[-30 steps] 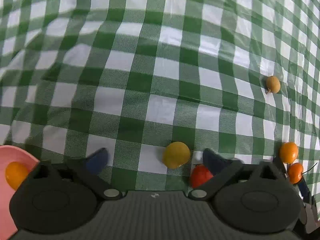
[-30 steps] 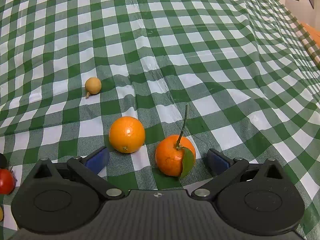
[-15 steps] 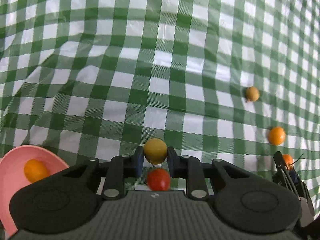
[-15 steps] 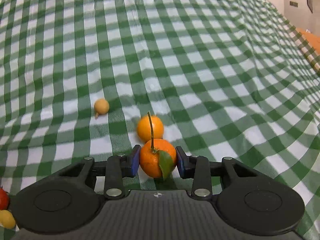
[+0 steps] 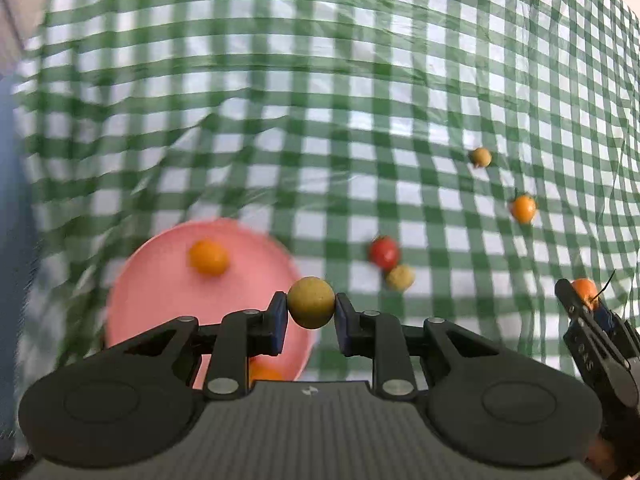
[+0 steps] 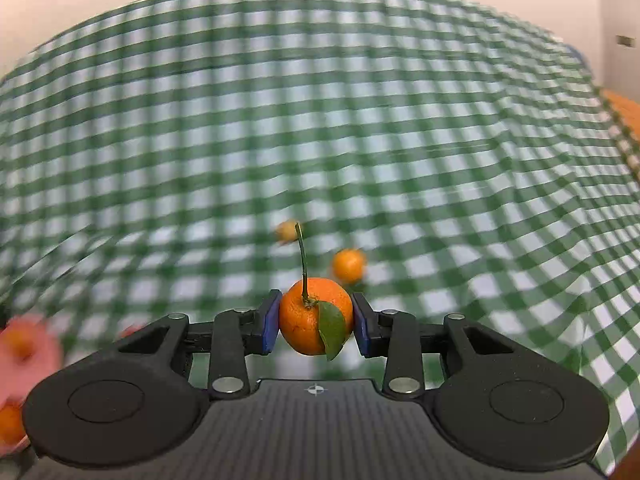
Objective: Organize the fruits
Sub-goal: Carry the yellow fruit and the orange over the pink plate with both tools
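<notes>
2 tools are seen, each clamped on 1 fruit. The left tool [image 5: 311, 310] is closed on a yellow-green round fruit [image 5: 311, 302], held between its blue pads above the near rim of the pink plate [image 5: 160, 304]. The right tool [image 6: 316, 322] is closed on a stemmed mandarin [image 6: 312, 316] with 1 green leaf, lifted clear of the green-checked table [image 6: 360, 120].

On the pink plate 1 orange fruit [image 5: 209, 257] is seen in full, and a 2nd orange fruit [image 5: 264, 372] is partly hidden behind the left tool's linkage.

4 loose fruits are counted on the table in the left wrist view: 1 red fruit [image 5: 384, 253] touching or just beside 1 small yellowish fruit [image 5: 400, 278], 1 orange fruit farther right [image 5: 523, 209], and 1 small tan fruit [image 5: 480, 157] beyond it. The right tool and its mandarin are also visible at the right edge of that view. Both views are blurred, so finer detail cannot be told.
</notes>
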A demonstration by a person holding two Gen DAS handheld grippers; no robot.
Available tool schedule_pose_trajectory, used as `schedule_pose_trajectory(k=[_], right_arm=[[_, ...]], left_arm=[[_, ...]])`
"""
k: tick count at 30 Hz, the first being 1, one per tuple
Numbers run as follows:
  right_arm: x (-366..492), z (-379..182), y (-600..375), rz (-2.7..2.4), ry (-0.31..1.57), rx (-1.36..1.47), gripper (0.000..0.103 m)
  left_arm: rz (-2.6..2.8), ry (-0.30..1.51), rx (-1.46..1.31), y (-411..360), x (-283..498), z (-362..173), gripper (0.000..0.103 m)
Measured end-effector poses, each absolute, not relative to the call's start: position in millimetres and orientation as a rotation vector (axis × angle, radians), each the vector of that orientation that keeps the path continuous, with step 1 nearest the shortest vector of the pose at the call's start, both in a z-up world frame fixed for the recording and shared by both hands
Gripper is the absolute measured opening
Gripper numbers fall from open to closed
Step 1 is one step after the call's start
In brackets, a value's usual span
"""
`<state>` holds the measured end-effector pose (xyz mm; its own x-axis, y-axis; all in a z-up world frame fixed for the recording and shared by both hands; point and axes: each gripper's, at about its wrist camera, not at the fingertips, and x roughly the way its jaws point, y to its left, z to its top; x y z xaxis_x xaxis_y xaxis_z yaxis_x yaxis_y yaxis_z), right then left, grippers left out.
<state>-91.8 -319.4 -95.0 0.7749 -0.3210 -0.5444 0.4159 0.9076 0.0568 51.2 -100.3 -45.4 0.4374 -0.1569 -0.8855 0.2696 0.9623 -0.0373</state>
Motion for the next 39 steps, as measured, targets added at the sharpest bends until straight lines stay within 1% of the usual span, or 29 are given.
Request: schedule_pose_trajectory(k=[10, 13, 19, 23, 39], right_arm=[[-120.5, -56.8, -220.1, -0.141, 0.597, 0.140, 0.038], [-122.2, -49.8, -198.5, -0.100, 0.598, 0.156, 0.038], [-123.0, -48.2, -170.4, -0.029, 0.660, 0.158, 0.038], [-122.3, -47.1, -152.7, 0.010, 0.666, 0.130, 0.038], [-80.3, -60.7, -130.0, 0.027, 0.708, 0.058, 0.038]], left_arm=[[-0.216, 1.089, 0.024, -24.2, -23.0, -23.0, 0.028], [-0.200, 1.089, 0.008, -6.4, -30.7, -18.7, 0.028], [-0.164, 1.071, -0.043, 21.9, -28.8, -10.4, 0.027], [-0.157, 1.060, -0.052, 31.0, -25.1, -9.2, 0.028], [-0.150, 1.059, -0.093, 41.9, 12.8, -34.1, 0.027]])
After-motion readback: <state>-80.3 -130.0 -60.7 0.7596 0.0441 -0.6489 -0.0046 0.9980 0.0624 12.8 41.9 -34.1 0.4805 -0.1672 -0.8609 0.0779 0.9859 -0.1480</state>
